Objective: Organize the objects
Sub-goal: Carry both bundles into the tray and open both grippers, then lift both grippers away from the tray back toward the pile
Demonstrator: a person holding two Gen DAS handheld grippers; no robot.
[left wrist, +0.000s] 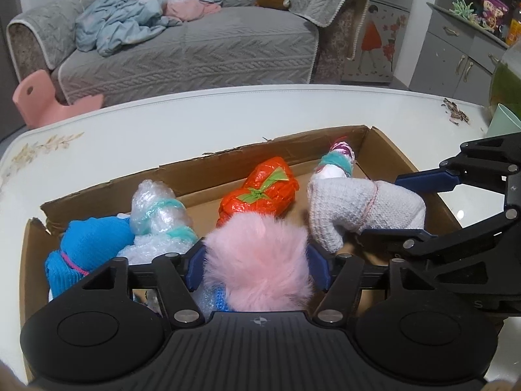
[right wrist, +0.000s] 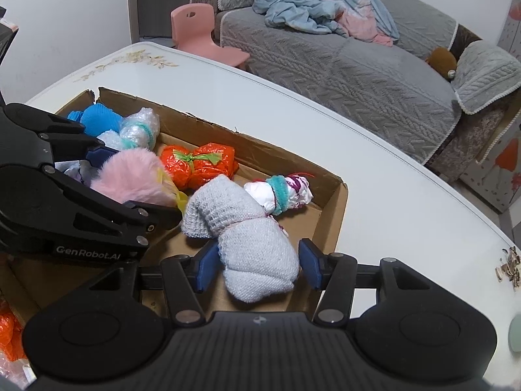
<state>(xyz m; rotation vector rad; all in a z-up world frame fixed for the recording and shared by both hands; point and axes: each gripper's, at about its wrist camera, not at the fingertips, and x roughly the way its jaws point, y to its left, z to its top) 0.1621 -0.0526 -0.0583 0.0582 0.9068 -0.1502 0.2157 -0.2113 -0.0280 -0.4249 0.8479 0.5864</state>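
A cardboard box point(left wrist: 202, 169) sits on the white table and holds wrapped bundles. My left gripper point(left wrist: 257, 264) is shut on a pink fluffy bundle point(left wrist: 260, 260), also seen in the right wrist view point(right wrist: 133, 176). My right gripper point(right wrist: 257, 267) stands around a grey knitted bundle point(right wrist: 250, 238) over the box's near right part; its left pad touches the bundle, and the right pad stands slightly apart. The grey bundle also shows in the left wrist view point(left wrist: 358, 205). An orange plastic bundle point(left wrist: 260, 189), a bubble-wrap bundle point(left wrist: 159, 211), a blue knit bundle point(left wrist: 88, 244) and a white-and-teal bundle point(left wrist: 335, 159) lie in the box.
The white table point(left wrist: 162, 130) has floral print at its left corner and seed husks point(left wrist: 456, 114) at the right. A green cup point(left wrist: 504, 120) stands at the right edge. A grey sofa point(left wrist: 182, 42) and a pink chair point(right wrist: 202, 32) stand behind the table.
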